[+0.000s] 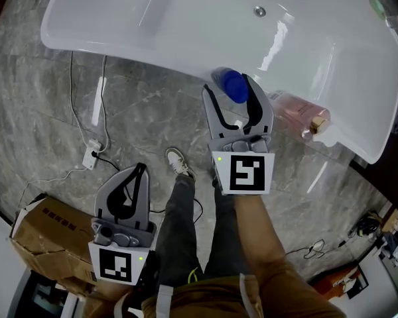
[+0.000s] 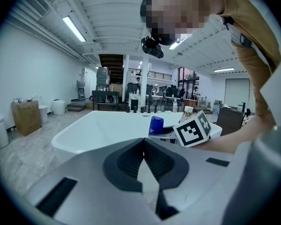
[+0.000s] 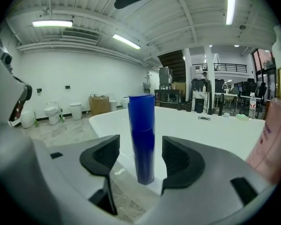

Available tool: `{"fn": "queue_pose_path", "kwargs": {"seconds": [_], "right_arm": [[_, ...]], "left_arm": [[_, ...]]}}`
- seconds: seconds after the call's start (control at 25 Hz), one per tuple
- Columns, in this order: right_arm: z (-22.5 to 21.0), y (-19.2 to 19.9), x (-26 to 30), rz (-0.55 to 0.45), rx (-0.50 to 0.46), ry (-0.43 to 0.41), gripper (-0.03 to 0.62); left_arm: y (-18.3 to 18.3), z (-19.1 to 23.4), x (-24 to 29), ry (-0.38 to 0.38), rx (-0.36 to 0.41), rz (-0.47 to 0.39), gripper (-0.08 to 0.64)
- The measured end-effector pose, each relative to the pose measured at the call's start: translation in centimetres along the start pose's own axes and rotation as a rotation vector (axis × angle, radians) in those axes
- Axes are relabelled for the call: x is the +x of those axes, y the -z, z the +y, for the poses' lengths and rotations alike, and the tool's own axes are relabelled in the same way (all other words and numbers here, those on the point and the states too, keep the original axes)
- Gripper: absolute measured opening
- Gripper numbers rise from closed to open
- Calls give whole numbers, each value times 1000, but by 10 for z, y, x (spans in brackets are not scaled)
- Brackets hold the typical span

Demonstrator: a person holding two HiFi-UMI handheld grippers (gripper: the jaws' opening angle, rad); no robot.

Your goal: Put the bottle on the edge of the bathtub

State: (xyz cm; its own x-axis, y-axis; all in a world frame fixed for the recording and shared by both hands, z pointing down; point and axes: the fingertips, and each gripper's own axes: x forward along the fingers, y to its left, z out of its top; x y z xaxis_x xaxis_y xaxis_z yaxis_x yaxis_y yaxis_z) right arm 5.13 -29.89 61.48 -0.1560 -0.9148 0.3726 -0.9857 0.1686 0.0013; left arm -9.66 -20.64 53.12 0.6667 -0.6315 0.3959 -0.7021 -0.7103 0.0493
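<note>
1. Check the right claw point(image 1: 230, 91). Its jaws stand wide apart. The ribbed black pads face each other with a clear gap on either side of the blue bottle point(image 3: 142, 135), so neither pad presses on it.
2. Locate the blue bottle. It is a slim, smooth-walled cylinder in deep blue plastic. It stands upright on the near rim of the bathtub point(image 1: 139, 55), between the right claw's open jaws.
3. Note the bathtub. It is a glossy white shell with a broad rounded rim and a curved basin. A small round metal fitting point(image 1: 259, 10) sits on its inner surface.
4. Note the pink bottle point(image 1: 295, 111). It has a translucent pink body with a gold-coloured collar. It stands on the same rim, just beside the blue bottle on the right gripper's right side, apart from the claw.
5. Check the left claw point(image 2: 144, 142). Its jaws are closed, with the ribbed pads meeting at the tips and nothing between them. You hold it low, well apart from the bathtub, above the floor.
6. Identify each gripper body as matte grey moulded plastic. Each carries a white cube with black square markers; the right one point(image 1: 247, 172) is the clearer.
7. Observe the floor point(image 1: 139, 124). It is grey veined stone with a polished look.
8. A thin white cable point(image 1: 76, 111) trails across the floor.
9. A brown cardboard box point(image 1: 46, 234) rests on the floor beside the left gripper.
</note>
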Motion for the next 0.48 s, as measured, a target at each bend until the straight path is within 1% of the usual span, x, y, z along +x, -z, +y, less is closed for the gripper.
{"fn": "queue_pose_path", "kwargs": {"seconds": [0.2, 0.32, 0.48], "right_arm": [[2, 2, -5, 28, -3, 1, 269], [3, 1, -8, 30, -5, 2, 270], [2, 0, -13, 29, -1, -1, 269]], "left_arm": [[1, 5, -6, -13, 5, -4, 6], [2, 10, -10, -27, 6, 3, 6], [-1, 12, -14, -48, 11, -10, 6]]}}
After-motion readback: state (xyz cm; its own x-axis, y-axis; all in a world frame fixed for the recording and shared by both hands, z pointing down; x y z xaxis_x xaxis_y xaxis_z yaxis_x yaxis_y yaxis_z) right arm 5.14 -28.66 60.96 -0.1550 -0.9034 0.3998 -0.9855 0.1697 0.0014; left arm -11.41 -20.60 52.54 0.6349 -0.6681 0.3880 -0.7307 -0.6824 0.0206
